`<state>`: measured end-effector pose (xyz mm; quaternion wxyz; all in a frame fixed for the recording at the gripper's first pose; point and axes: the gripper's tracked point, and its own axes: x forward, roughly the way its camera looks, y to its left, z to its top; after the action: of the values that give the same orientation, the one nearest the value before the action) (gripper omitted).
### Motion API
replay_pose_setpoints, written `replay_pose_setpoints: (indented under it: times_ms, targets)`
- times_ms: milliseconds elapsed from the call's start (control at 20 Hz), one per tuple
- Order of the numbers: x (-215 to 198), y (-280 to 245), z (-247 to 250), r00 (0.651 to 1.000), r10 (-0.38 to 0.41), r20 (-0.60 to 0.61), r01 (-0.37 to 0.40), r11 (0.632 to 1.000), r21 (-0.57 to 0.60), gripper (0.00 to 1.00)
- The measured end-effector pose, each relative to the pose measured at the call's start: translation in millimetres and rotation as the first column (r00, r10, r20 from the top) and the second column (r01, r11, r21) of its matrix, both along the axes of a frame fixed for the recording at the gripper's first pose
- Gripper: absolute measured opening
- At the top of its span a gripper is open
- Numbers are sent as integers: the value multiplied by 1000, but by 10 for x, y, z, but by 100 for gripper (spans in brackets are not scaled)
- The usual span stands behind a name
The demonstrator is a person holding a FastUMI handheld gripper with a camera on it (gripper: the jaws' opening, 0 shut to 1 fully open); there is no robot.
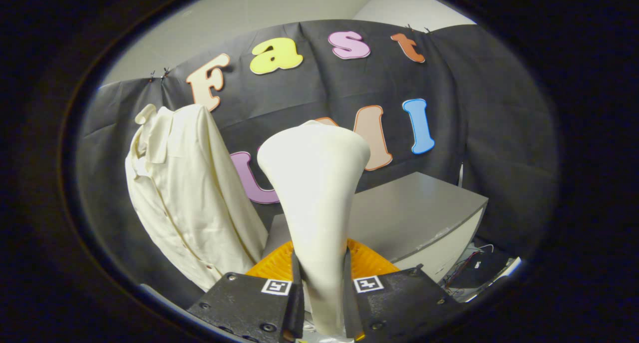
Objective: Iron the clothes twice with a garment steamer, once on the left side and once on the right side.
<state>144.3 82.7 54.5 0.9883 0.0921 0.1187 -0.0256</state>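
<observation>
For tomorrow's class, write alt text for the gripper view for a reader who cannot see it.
The gripper has its jaws closed on the handle of a cream steamer, whose wide head rises ahead of them. A cream shirt hangs to the left beyond, and a grey table stands behind to the right.

grey table [424,203], cables [469,270] beside it
</observation>
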Motion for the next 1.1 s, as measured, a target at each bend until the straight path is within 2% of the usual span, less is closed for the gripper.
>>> replay_pose_setpoints:
  times_ms: [400, 800, 1100]
  targets:
    - [-365, 1183, 269, 996, 69, 64, -67, 997, -36, 31]
    - [-300, 2568, -297, 976, 218, -6, -218, 976, -5, 31]
    - [-225, 3365, -613, 951, 309, -21, -309, 951, 10, 31]
